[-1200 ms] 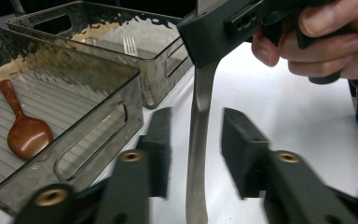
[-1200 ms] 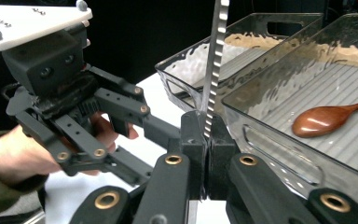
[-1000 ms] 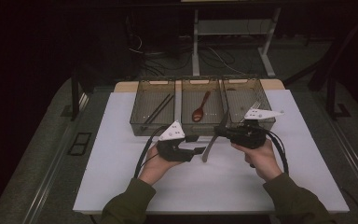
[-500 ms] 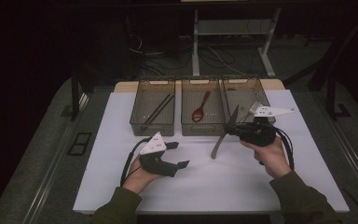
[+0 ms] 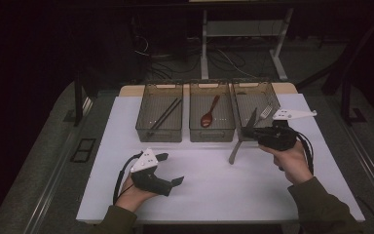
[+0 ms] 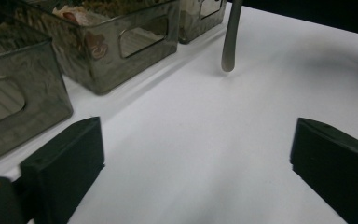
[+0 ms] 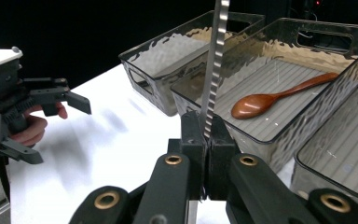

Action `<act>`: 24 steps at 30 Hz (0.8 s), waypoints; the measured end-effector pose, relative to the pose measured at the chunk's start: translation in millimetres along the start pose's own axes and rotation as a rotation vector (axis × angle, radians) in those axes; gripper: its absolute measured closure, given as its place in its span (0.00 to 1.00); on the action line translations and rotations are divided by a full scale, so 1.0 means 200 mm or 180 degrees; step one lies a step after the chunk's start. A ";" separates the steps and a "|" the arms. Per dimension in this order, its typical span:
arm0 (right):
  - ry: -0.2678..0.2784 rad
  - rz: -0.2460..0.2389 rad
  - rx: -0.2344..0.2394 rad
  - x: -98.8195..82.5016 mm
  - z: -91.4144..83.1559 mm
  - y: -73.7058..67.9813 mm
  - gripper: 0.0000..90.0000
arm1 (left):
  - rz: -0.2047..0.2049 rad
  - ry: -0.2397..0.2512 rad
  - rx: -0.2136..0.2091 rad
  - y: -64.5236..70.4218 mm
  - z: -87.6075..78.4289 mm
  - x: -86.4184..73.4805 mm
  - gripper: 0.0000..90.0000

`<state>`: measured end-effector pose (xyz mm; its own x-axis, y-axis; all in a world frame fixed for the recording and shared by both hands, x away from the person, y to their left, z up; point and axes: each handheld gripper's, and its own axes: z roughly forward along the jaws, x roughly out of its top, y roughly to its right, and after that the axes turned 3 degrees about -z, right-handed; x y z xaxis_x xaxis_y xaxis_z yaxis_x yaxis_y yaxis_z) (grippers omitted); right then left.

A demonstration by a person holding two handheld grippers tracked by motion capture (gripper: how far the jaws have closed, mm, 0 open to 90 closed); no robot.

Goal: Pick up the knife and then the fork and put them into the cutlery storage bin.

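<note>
A table knife (image 5: 238, 141) hangs tilted over the white table, handle end low. My right gripper (image 5: 247, 132) is shut on its blade. In the right gripper view the serrated blade (image 7: 213, 70) rises from between the closed jaws of the right gripper (image 7: 206, 140). My left gripper (image 5: 171, 169) sits near the front left of the table; its jaws have just been opening and stand wide with nothing between them. The left gripper view shows its jaws (image 6: 200, 172) apart over bare table, with the knife handle (image 6: 230, 37) farther off.
Three clear bins stand in a row at the back: the left bin (image 5: 143, 127) holds chopsticks (image 5: 164, 116), the middle a wooden spoon (image 5: 209, 112), the right a fork (image 5: 267, 111). The white table (image 5: 214, 195) ends close in front of both hands.
Both grippers were together at the knife a second ago. The left one let go, opened and drew back to the front left. The right one carried the knife slightly right.
</note>
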<state>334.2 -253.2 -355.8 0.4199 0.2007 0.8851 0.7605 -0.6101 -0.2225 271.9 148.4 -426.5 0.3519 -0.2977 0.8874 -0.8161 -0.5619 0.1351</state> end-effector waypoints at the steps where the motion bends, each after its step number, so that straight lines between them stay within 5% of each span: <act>1: -0.0009 0.0001 -0.0005 0.00 0.00 0.00 0.97 | -0.0004 -0.0005 -0.0010 0.00 0.00 -0.01 0.00; 24: -0.0070 -0.0112 -0.0251 0.07 -0.16 0.14 0.97 | 0.0011 -0.0132 -0.0040 0.01 -0.02 -0.05 0.00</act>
<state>345.5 -292.7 -335.7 0.4051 0.2393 0.8824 0.7340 -0.6606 -0.1578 264.9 153.7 -432.3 0.3676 -0.3316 0.8689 -0.8229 -0.5512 0.1378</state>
